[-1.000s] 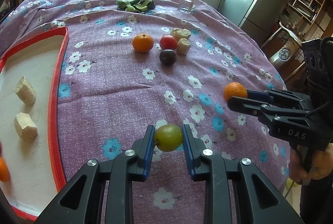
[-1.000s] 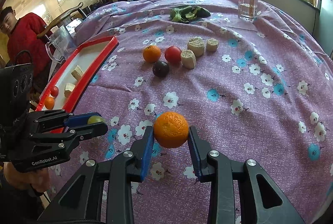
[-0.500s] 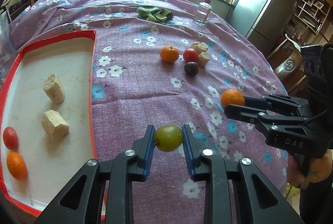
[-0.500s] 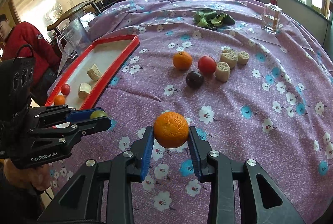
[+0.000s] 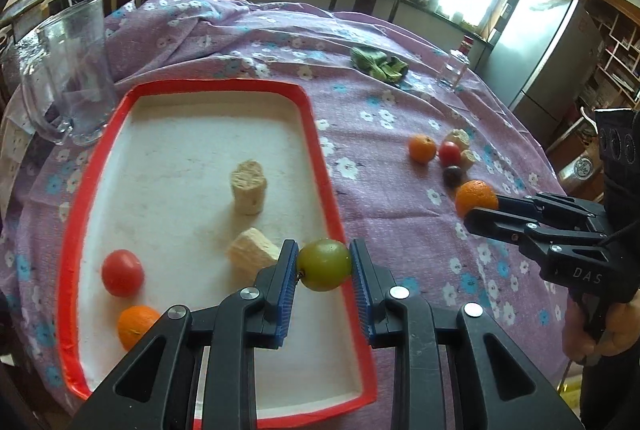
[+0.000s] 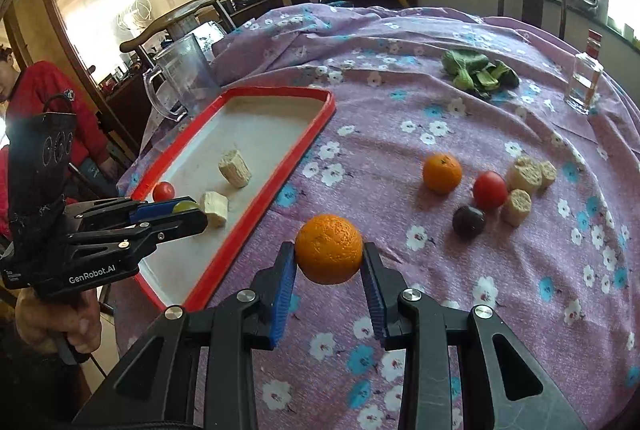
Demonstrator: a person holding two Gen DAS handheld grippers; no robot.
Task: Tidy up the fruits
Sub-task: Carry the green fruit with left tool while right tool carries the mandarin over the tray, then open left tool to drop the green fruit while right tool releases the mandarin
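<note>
Two grippers, each pinching one fruit: left gripper (image 5: pixel 324 266) with blue pads pressed on a green fruit (image 5: pixel 324 264) above the right rim of the red-edged tray (image 5: pixel 320 158); right gripper (image 6: pixel 329 262) clamped on an orange (image 6: pixel 329 254) over the purple flowered tablecloth (image 6: pixel 400 110), just beside the tray. Inside the tray: a red fruit (image 5: pixel 122 272), a small orange (image 5: pixel 136 324) and two pale chunks (image 5: pixel 249 187). Farther across the cloth, close together: another orange (image 6: pixel 442 173), a red fruit, a dark plum (image 6: pixel 468 221) and pale chunks.
</note>
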